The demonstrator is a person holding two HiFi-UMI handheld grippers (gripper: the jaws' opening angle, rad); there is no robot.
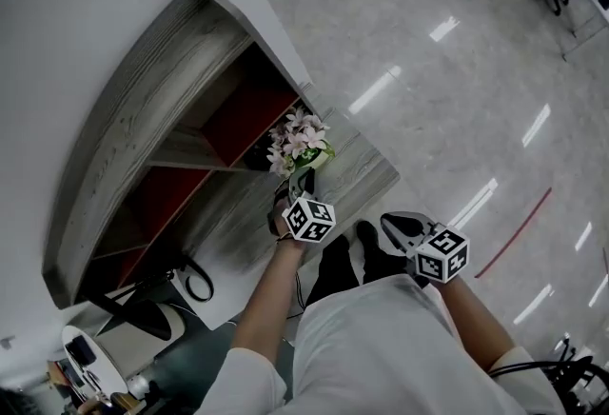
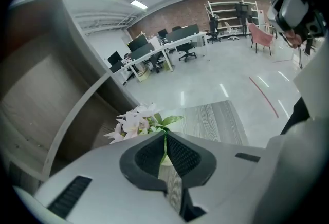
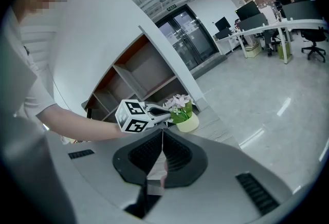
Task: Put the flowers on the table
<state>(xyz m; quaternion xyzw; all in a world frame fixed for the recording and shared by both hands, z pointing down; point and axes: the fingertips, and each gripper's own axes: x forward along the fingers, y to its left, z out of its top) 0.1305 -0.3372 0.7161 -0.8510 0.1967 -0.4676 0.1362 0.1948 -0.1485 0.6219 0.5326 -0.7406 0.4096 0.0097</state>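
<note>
A small pot of pale pink flowers (image 1: 300, 137) with green leaves stands on the low grey wood-grain table (image 1: 366, 173), right beside the curved shelf unit. My left gripper (image 1: 303, 179) reaches it from below in the head view. In the left gripper view that gripper (image 2: 164, 134) is shut, with a thin green stem of the flowers (image 2: 136, 121) pinched between its tips. The right gripper view shows the cream pot (image 3: 188, 124) resting on the table (image 3: 218, 129). My right gripper (image 1: 390, 224) hangs to the right, shut (image 3: 162, 131) and holding nothing.
A curved grey shelf unit (image 1: 143, 132) with red back panels rises left of the table. Shiny floor with a red line (image 1: 519, 232) lies to the right. Black cables (image 1: 195, 282) lie at lower left. Office desks and chairs (image 2: 169, 45) stand far off.
</note>
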